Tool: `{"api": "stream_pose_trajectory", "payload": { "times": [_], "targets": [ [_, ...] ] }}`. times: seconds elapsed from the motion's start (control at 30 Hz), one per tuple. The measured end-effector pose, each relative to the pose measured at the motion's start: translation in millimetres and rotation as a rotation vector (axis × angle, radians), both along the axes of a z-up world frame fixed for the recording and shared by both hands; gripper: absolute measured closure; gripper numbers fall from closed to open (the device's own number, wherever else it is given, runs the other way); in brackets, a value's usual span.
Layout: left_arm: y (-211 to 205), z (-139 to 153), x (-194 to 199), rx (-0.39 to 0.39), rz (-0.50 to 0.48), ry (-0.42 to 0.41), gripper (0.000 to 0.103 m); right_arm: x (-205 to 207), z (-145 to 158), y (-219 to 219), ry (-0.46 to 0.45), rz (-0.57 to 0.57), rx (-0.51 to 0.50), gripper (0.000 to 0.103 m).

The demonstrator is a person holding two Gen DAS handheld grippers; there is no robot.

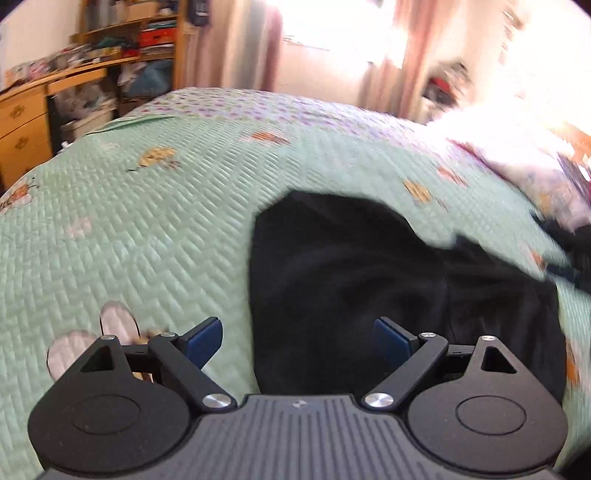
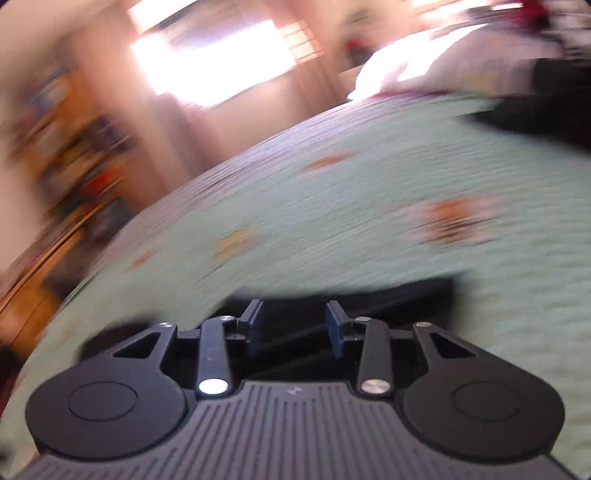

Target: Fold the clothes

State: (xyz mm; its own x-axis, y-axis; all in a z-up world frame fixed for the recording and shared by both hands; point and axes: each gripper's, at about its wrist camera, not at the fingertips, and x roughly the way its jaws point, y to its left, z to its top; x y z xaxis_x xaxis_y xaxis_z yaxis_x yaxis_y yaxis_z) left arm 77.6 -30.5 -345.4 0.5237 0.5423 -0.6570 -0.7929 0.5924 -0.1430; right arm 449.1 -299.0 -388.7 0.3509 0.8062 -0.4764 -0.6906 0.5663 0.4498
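A black garment lies folded on the mint green quilted bedcover. My left gripper hovers over its near left edge, jaws wide apart with nothing between the blue pads. In the blurred right wrist view, my right gripper is partly open above a flat edge of the black garment. No cloth shows between its pads. The bedcover stretches beyond it.
A wooden desk with drawers and cluttered shelves stand past the bed's left side. White bedding and more dark clothing lie at the right. Another dark heap sits at the far right of the bed.
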Motion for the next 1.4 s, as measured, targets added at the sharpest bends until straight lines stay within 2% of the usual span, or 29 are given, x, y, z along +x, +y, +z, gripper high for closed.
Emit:
{"api": "stream_pose_trajectory", "payload": {
  "times": [0.07, 0.13, 0.23, 0.27, 0.3, 0.4, 0.5, 0.57, 0.7, 0.8, 0.83, 0.87, 0.9, 0.93, 1.03, 1.1, 1.17, 1.27, 1.3, 1.33, 1.4],
  "targets": [
    [25.8, 4.2, 7.5, -0.002, 0.063, -0.002, 0.013, -39.3, -0.8, 43.5, 0.0, 0.224, -0.027, 0.064],
    [52.0, 4.9, 15.6, 0.0, 0.113, 0.021, 0.013, -73.9, -0.7, 78.9, -0.017, 0.388, -0.05, 0.064],
    [81.8, 0.8, 27.6, -0.021, 0.179, 0.087, 0.013, -118.1, 11.4, 125.4, -0.175, 0.523, -0.087, 0.064],
    [85.5, -0.7, 28.6, -0.034, 0.182, 0.086, 0.013, -121.7, 17.6, 142.7, -0.233, 0.53, -0.101, 0.063],
    [86.4, -1.9, 28.4, -0.047, 0.182, 0.078, 0.013, -124.6, 23.5, 160.0, -0.287, 0.536, -0.113, 0.059],
    [77.5, -7.3, 27.3, -0.06, 0.142, 0.049, 0.013, -106.1, 34.9, 215.4, -0.337, 0.536, -0.123, 0.04],
    [62.4, -16.4, 28.9, -0.059, 0.102, 0.043, 0.013, -98.4, 35.4, 278.9, -0.448, 0.673, -0.17, 0.027],
    [54.2, -21.6, 26.1, -0.051, 0.081, 0.035, 0.013, -100.0, 28.7, 320.3, -0.482, 0.744, -0.251, 0.026],
    [44.8, -29.4, 16.8, -0.038, 0.06, 0.02, 0.012, -110.9, 11.2, 374.1, -0.516, 0.847, -0.385, 0.026],
    [48.3, -35.4, 7.4, -0.049, 0.056, 0.016, 0.012, -110.4, -7.7, 401.1, -0.472, 0.916, -0.448, 0.026],
    [50.4, -36.8, 4.5, -0.051, 0.063, 0.018, 0.012, -110.8, -14.7, 403.7, -0.46, 0.918, -0.446, 0.034],
    [52.4, -37.7, 1.3, -0.051, 0.074, 0.02, 0.012, -109.4, -16.6, 403.7, -0.413, 0.94, -0.421, 0.048],
    [54.3, -38.2, -2.1, -0.05, 0.086, 0.021, 0.012, -108.6, -18.0, 402.9, -0.374, 0.961, -0.396, 0.089],
    [55.9, -38.0, -5.6, -0.051, 0.098, 0.019, 0.012, -115.5, -13.9, 393.6, -0.416, 0.966, -0.373, 0.098],
    [58.5, -37.3, -16.9, -0.056, 0.125, 0.0, 0.012, -136.4, 8.5, 347.9, -0.531, 0.99, -0.268, 0.098],
    [56.8, -37.2, -22.1, -0.053, 0.131, -0.007, 0.012, -155.7, 29.7, 290.8, -0.682, 0.992, -0.171, 0.098],
    [54.3, -37.2, -22.9, -0.047, 0.133, -0.001, 0.012, -172.5, 34.7, 232.7, -0.753, 1.022, -0.147, 0.097],
    [49.9, -34.8, -15.3, -0.039, 0.131, 0.022, 0.012, -181.8, 14.6, 182.0, -0.672, 1.043, -0.219, 0.094],
    [46.7, -32.5, -11.9, -0.03, 0.125, 0.029, 0.012, -184.9, 6.9, 166.3, -0.647, 1.042, -0.24, 0.087],
    [43.0, -29.7, -8.3, -0.018, 0.119, 0.038, 0.012, -185.6, 3.5, 154.2, -0.604, 1.02, -0.219, 0.083],
    [35.1, -22.9, 0.4, 0.017, 0.104, 0.065, 0.012, -187.1, -3.1, 130.5, -0.517, 0.978, -0.177, 0.059]
  ]
}}
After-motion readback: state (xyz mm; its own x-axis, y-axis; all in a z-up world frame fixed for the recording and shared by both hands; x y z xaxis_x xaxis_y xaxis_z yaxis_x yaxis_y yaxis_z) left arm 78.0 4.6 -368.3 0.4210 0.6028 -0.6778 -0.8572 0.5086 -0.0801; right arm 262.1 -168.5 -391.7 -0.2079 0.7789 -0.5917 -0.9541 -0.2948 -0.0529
